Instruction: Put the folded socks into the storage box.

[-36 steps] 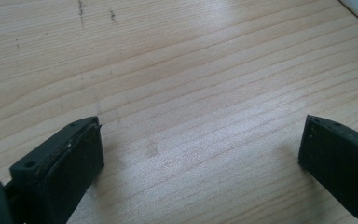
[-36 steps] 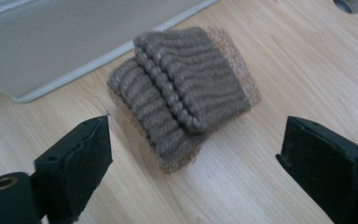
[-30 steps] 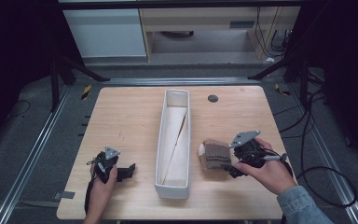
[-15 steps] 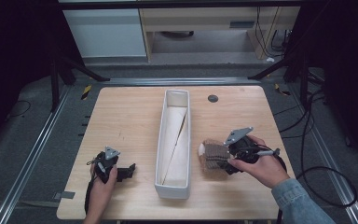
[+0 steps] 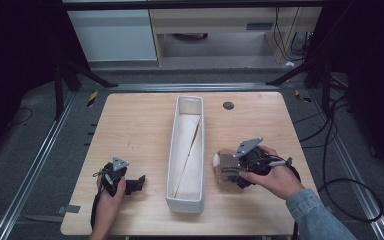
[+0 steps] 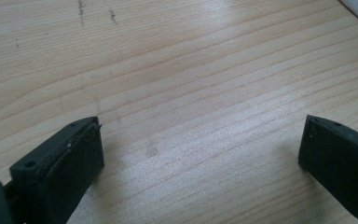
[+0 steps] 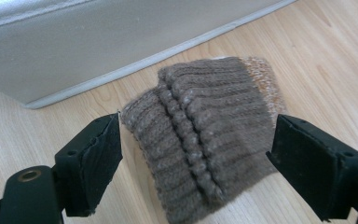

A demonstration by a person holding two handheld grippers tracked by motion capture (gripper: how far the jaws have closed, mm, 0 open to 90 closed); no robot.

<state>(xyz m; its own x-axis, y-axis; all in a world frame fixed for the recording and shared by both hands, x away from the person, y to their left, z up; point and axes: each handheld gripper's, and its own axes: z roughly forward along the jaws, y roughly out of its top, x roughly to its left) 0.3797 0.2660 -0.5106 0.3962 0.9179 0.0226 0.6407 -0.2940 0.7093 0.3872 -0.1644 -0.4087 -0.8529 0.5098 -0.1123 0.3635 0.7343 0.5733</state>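
A folded brown ribbed knit sock with a lighter tan end lies on the wooden table, just right of the long white bin. My right gripper is open, one jaw on each side of the sock with a gap at both. From the high view the sock sits in front of the right gripper, which a hand holds low over the table. My left gripper is open over bare wood, nothing between its jaws. It rests at the table's front left.
The white bin's side wall stands close behind the sock. A small dark round disc lies at the table's back right. Dark cables trail off the right edge. Bare wood spreads left of the bin.
The right gripper has shifted a little left toward the sock and the bin, its jaws now on either side of the sock. The left gripper has stayed put.
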